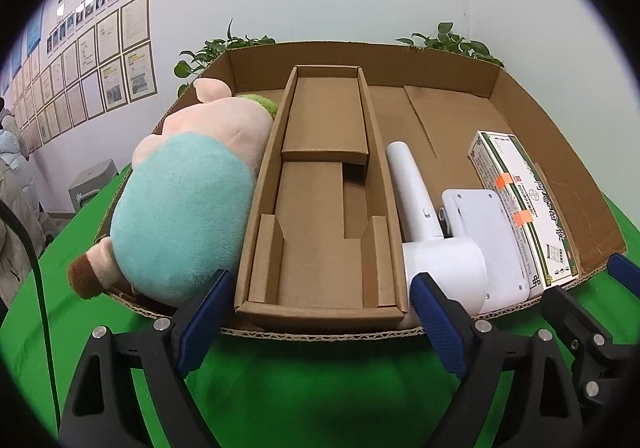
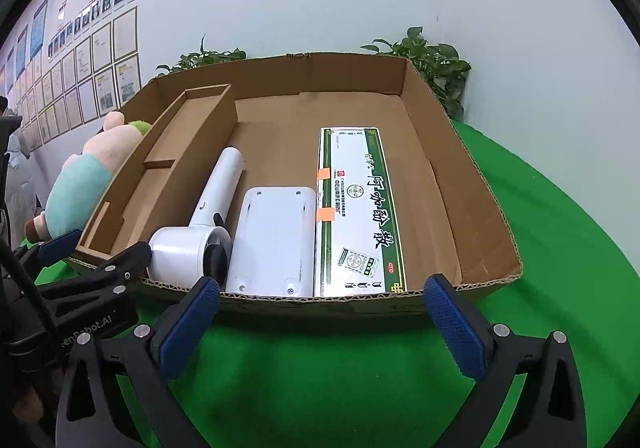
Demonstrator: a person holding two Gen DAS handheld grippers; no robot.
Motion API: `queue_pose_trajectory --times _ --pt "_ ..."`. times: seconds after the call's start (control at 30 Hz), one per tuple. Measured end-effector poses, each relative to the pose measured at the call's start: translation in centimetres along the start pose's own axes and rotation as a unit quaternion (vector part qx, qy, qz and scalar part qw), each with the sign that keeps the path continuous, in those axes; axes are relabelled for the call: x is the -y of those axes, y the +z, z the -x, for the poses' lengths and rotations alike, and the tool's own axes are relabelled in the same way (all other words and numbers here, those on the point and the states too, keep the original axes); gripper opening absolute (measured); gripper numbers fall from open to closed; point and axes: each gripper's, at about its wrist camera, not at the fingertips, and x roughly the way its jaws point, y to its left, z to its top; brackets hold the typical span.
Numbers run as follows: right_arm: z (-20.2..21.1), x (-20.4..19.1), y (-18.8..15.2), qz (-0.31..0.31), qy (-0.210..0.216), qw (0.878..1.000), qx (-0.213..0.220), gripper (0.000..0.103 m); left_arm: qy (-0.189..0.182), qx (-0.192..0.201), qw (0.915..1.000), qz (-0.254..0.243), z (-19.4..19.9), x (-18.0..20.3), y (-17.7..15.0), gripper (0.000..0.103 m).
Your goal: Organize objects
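Note:
A shallow cardboard tray (image 1: 560, 152) (image 2: 472, 216) lies on the green table. In it, left to right: a plush pig in a teal shirt (image 1: 188, 204) (image 2: 84, 180), a long open cardboard box (image 1: 320, 208) (image 2: 168, 168), a white hair dryer (image 1: 432, 240) (image 2: 200, 224), a flat white device (image 1: 488, 232) (image 2: 276, 236) and a green-and-white medicine box (image 1: 520, 204) (image 2: 360, 208). My left gripper (image 1: 320, 312) is open and empty at the tray's near edge, before the long box. My right gripper (image 2: 320, 320) is open and empty before the white device and medicine box.
Green cloth (image 2: 320, 376) covers the table around the tray. Potted plants (image 2: 432, 64) (image 1: 224, 48) stand behind the tray against a white wall with framed papers. The right gripper shows at the left view's right edge (image 1: 592, 312); the left gripper shows in the right view (image 2: 80, 280).

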Motion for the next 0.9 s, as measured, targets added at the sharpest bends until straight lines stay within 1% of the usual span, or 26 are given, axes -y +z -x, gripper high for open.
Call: queue_pose_trajectory --times 0.13,0.17,0.3,0.4,0.43,0.5,0.57,0.7,0.9 --pt "-0.3 -0.5 -0.1 0.014 -0.019 1.000 -0.008 0.103 -0.003 -0.002 1.0000 0.000 0.1 0.0 0.0 0.092" --pt "-0.3 -0.7 -0.1 0.017 -0.024 1.000 -0.009 0.103 -0.005 -0.004 1.0000 -0.001 0.1 0.0 0.0 0.094" --pt "-0.1 -0.6 0.0 0.011 -0.016 1.000 -0.006 0.103 -0.005 -0.006 1.0000 -0.001 0.0 0.0 -0.1 0.094" --pt "0.5 0.4 0.0 -0.018 0.012 1.000 0.016 0.103 -0.005 -0.006 1.0000 -0.001 0.2 0.0 -0.1 0.094" --pt "0.7 0.6 -0.1 -0.024 0.011 0.999 0.022 0.103 -0.005 -0.006 1.0000 -0.001 0.1 0.0 0.0 0.094" --pt "0.7 0.4 0.1 -0.018 0.003 0.999 0.026 0.103 -0.005 -0.006 1.0000 -0.001 0.1 0.0 0.0 0.094" --pt "-0.1 0.3 0.3 -0.016 0.005 1.000 0.010 0.103 -0.005 -0.007 1.0000 -0.002 0.1 0.1 0.0 0.095" --pt "-0.6 -0.8 0.5 0.008 -0.023 1.000 0.000 0.103 -0.006 -0.007 1.0000 -0.002 0.3 0.0 0.0 0.095" --pt "-0.7 -0.9 0.5 0.011 -0.024 1.000 -0.002 0.103 -0.008 -0.007 0.9999 -0.001 0.4 -0.1 0.0 0.095"
